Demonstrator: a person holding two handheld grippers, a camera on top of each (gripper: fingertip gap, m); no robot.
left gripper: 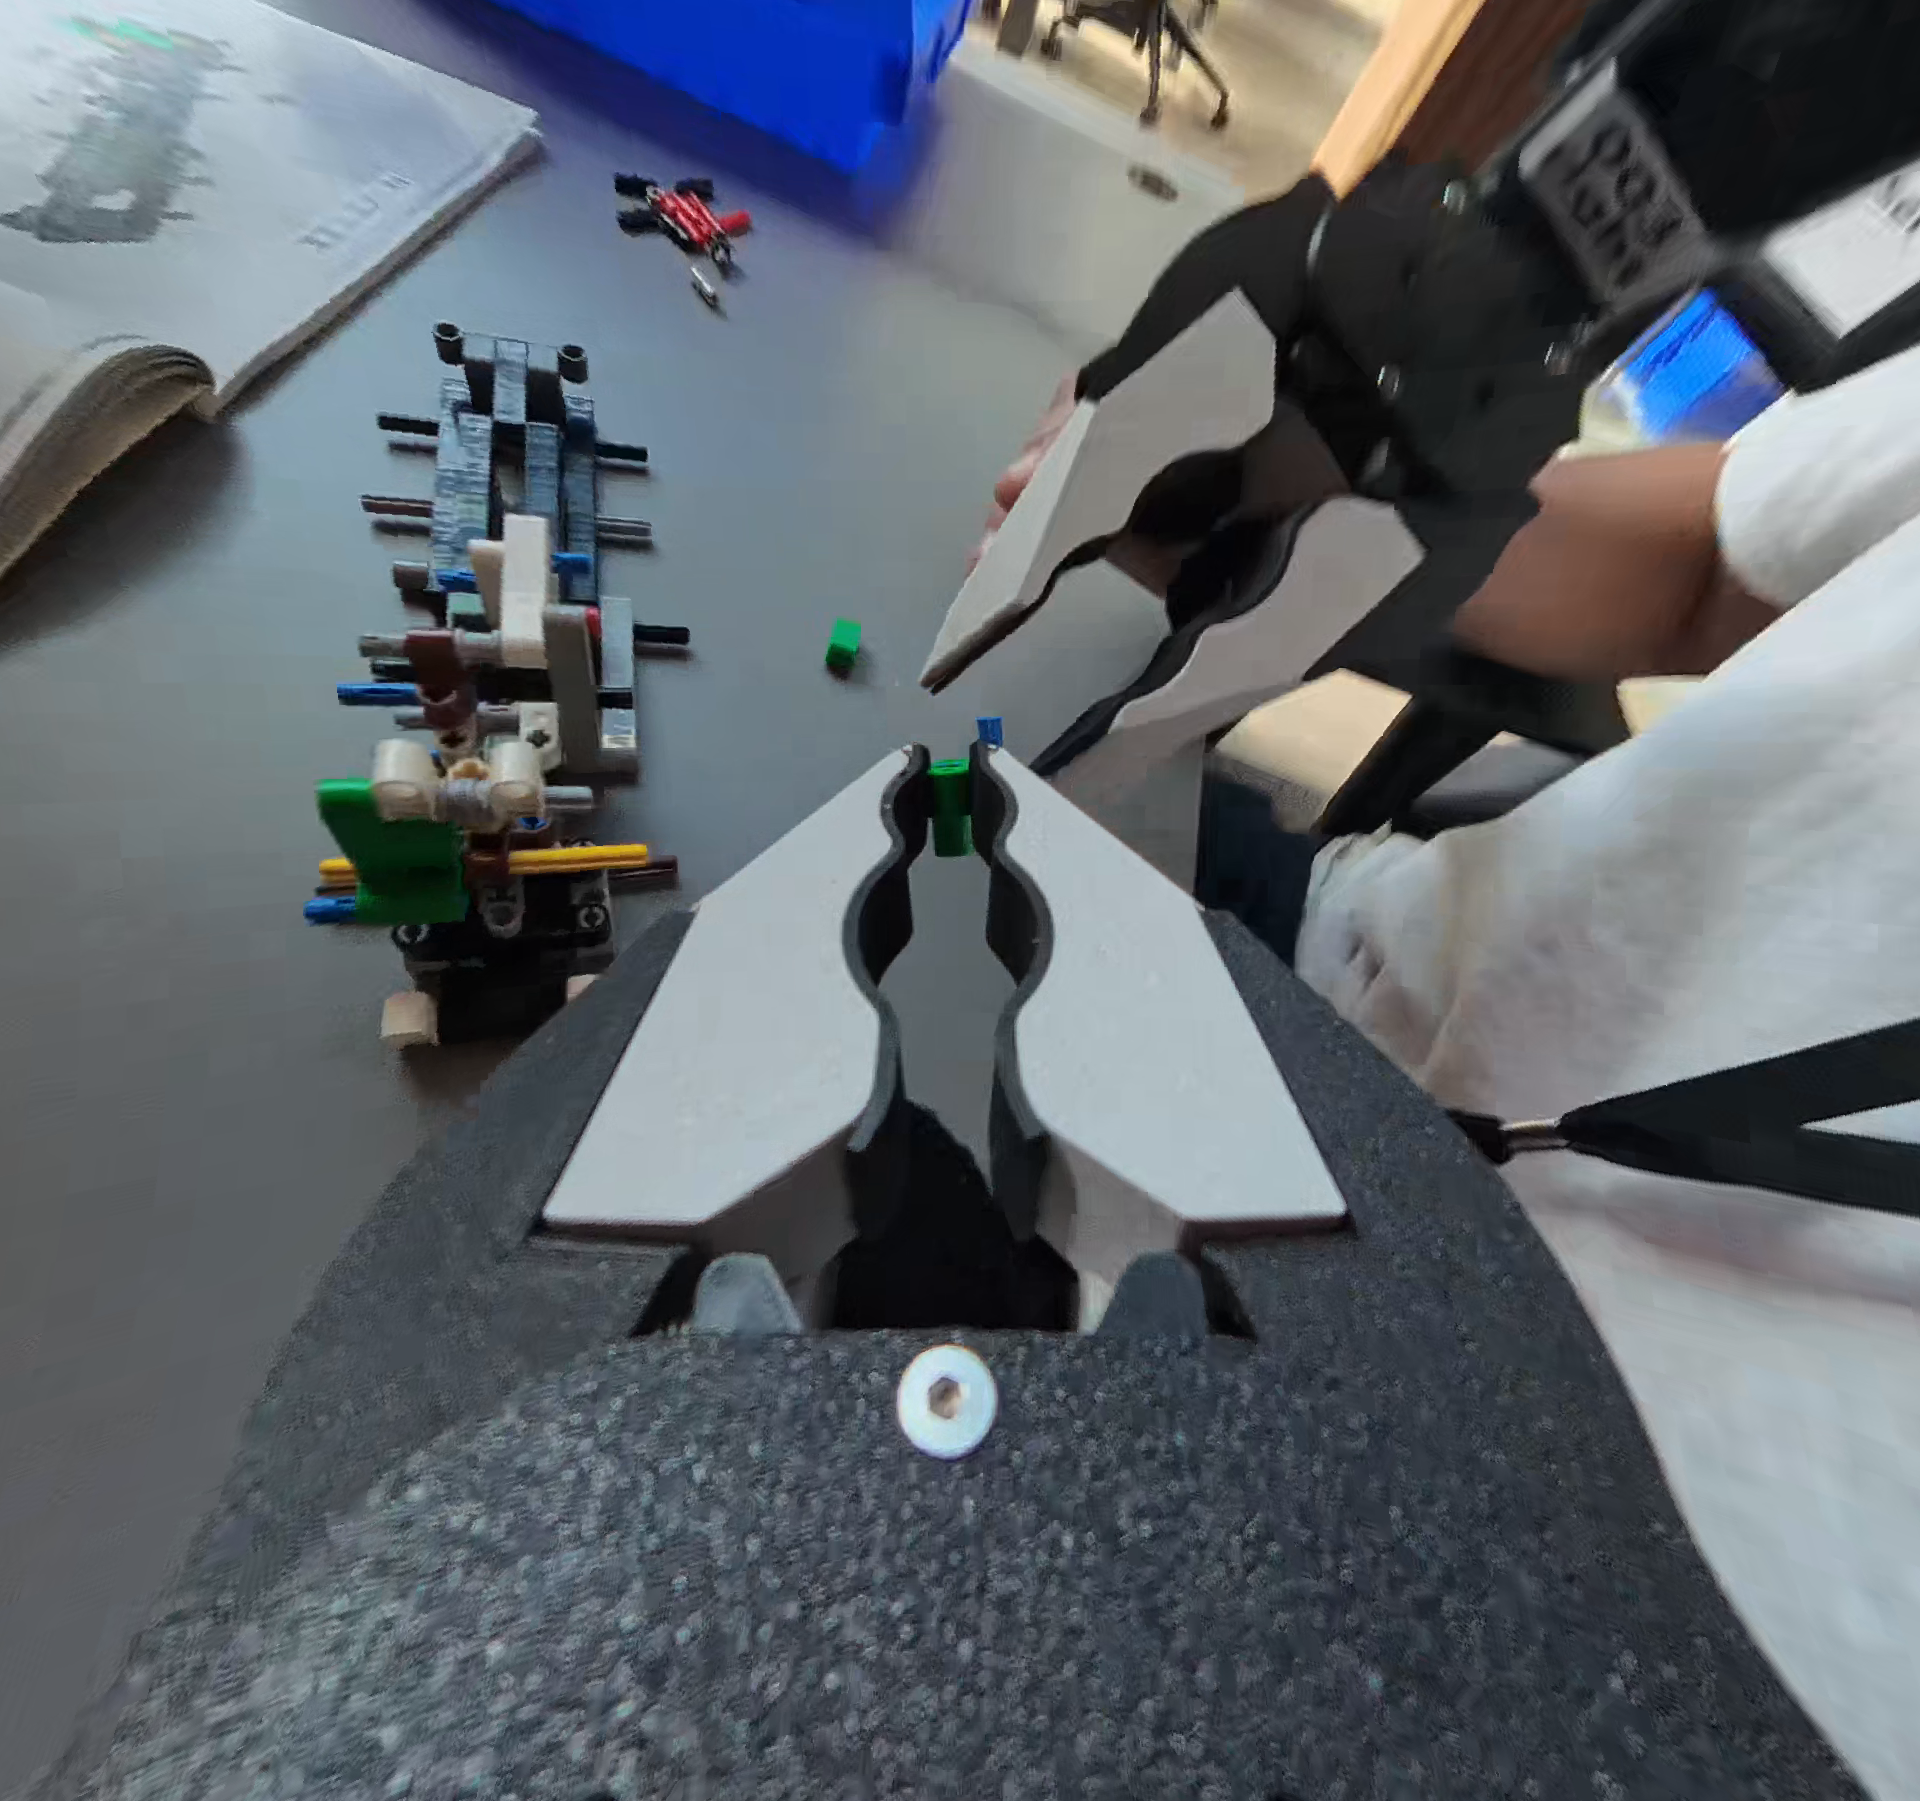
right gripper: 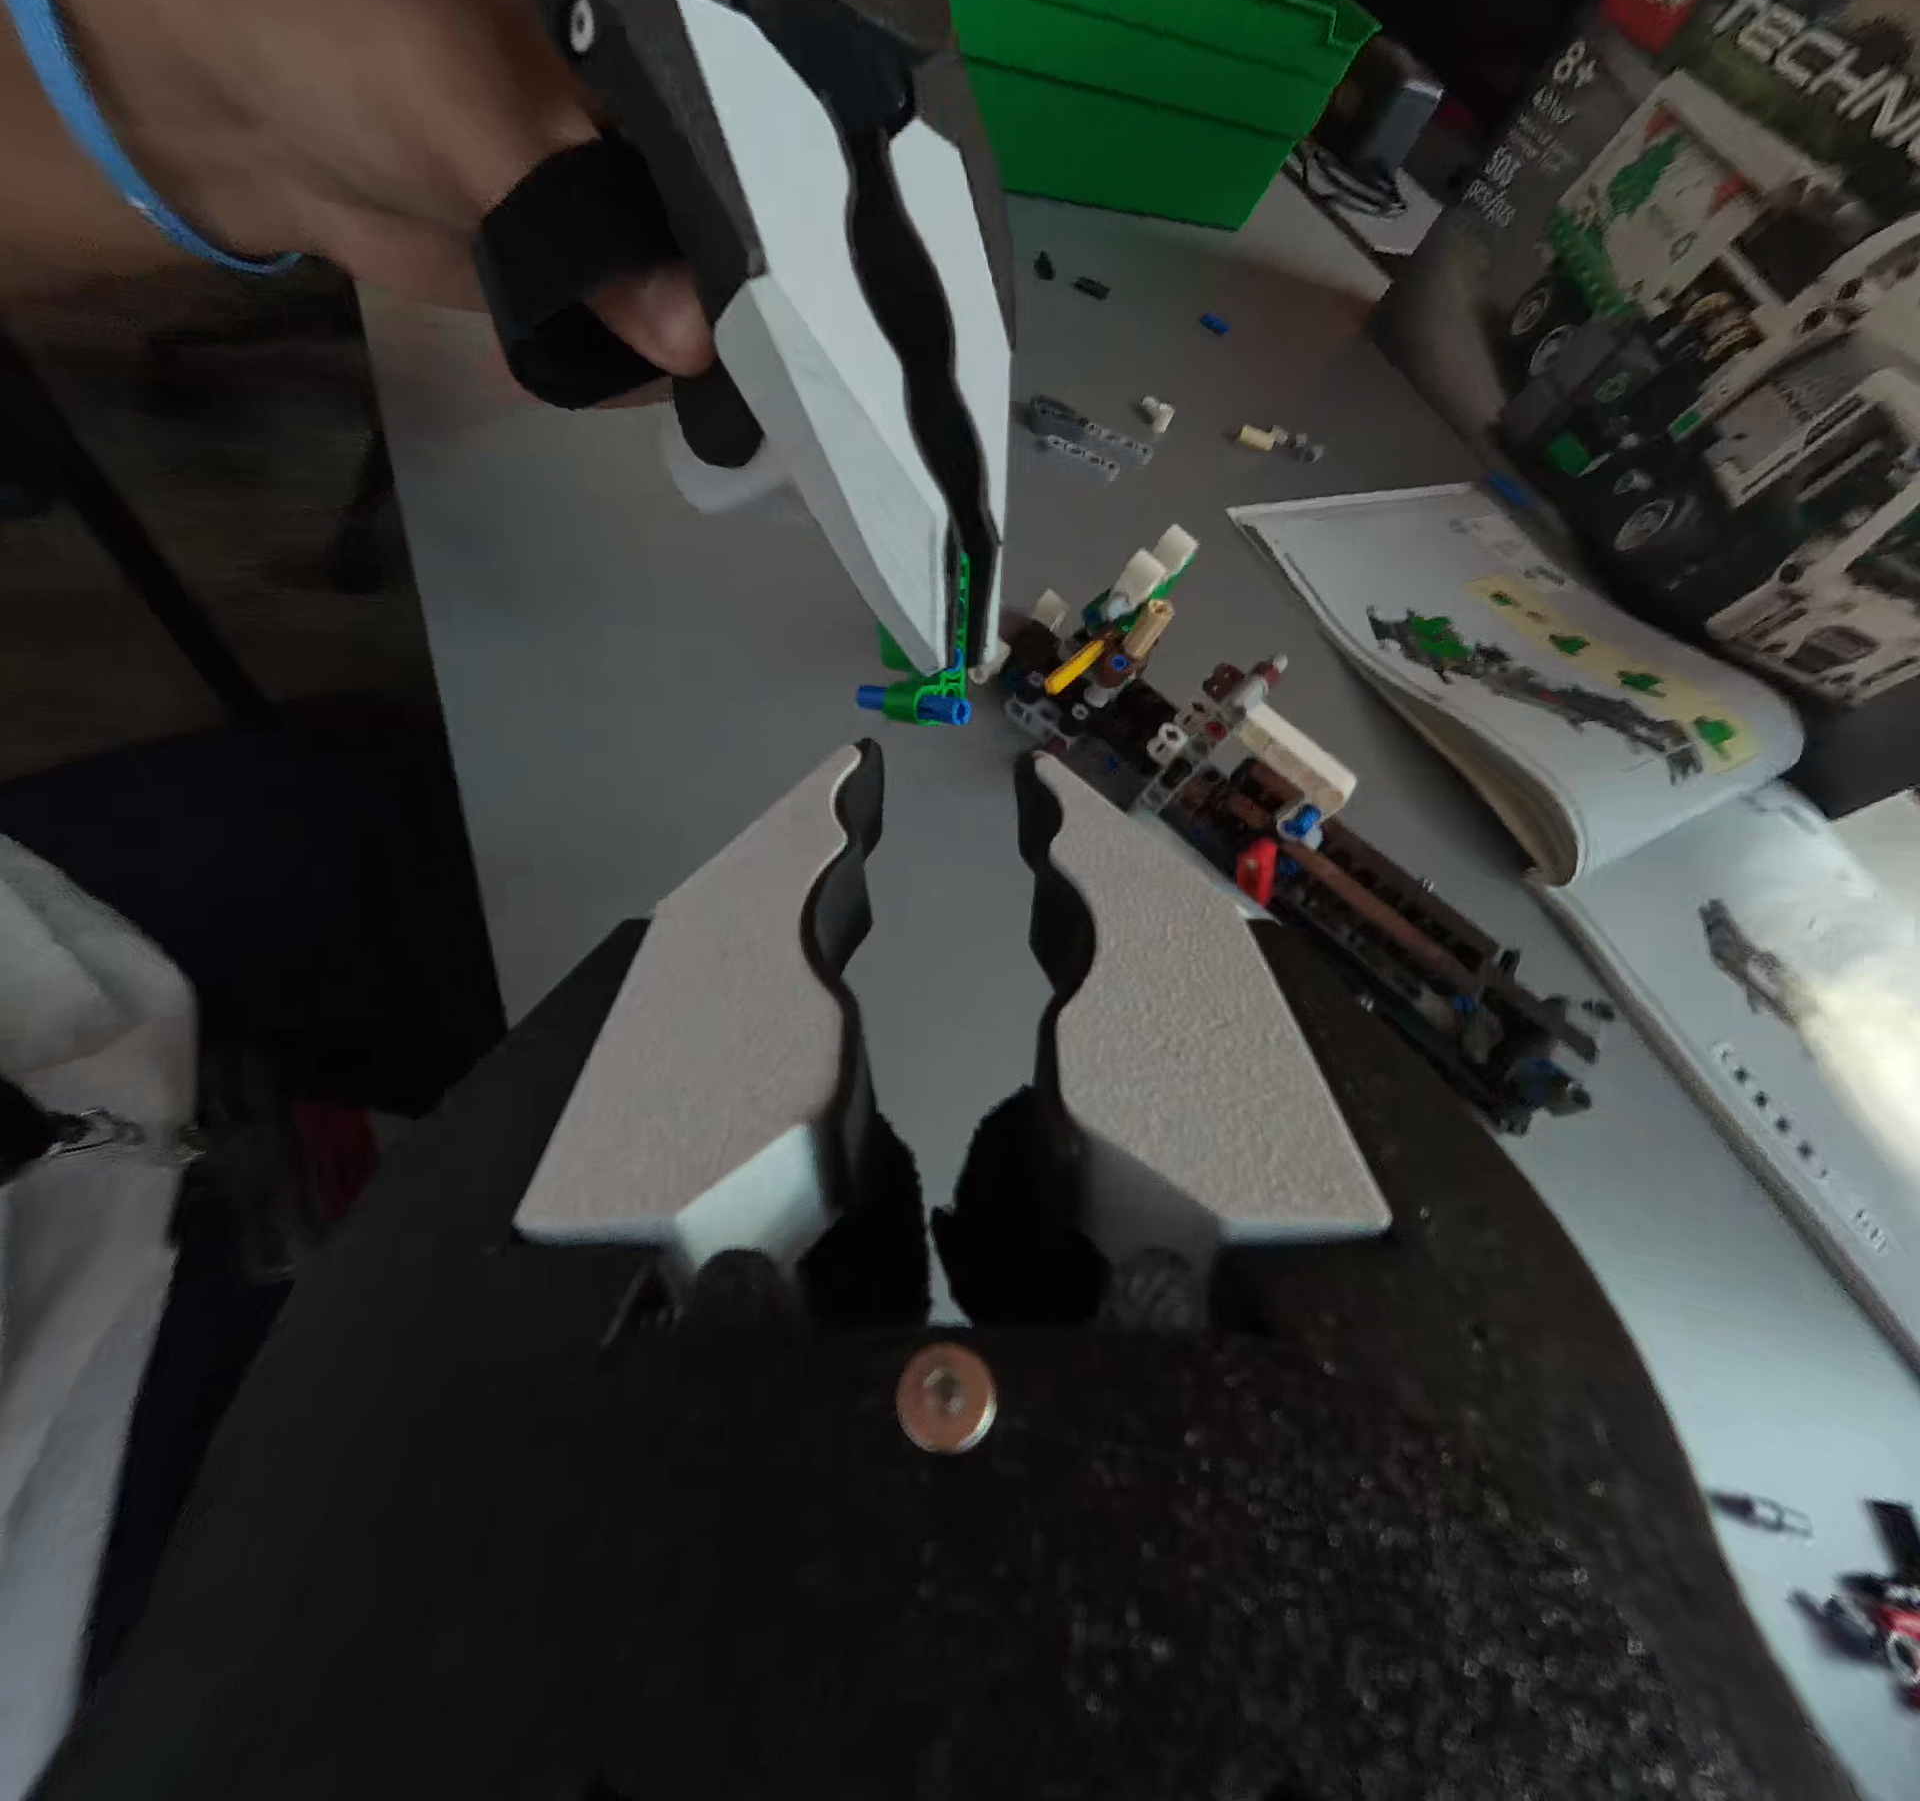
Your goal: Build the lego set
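Note:
My left gripper [left gripper: 951, 764] is shut on a green lego beam [left gripper: 949, 809] and holds it above the table. In the right wrist view the left gripper [right gripper: 966, 655] comes down from above, and the green beam [right gripper: 920, 702] sticks out below its tips with blue pins in it. My right gripper [right gripper: 945, 764] is open and empty, its tips just short of that beam. It also shows in the left wrist view [left gripper: 982, 712], open, at the right. The long partly built lego model [left gripper: 499, 691] [right gripper: 1247, 816] lies on the grey table [left gripper: 831, 401].
A small green piece [left gripper: 843, 645] lies loose beside the model. Red and black parts [left gripper: 681, 213] lie near a blue bin [left gripper: 727, 6]. An open instruction book [right gripper: 1507, 671], the set's box [right gripper: 1714, 297], a green bin [right gripper: 1122, 47] and loose grey pieces [right gripper: 1091, 432] stand around. Less than 4 cm separates the two grippers' tips. The small green piece [left gripper: 843, 645] is about 8 cm from my right fingertips.

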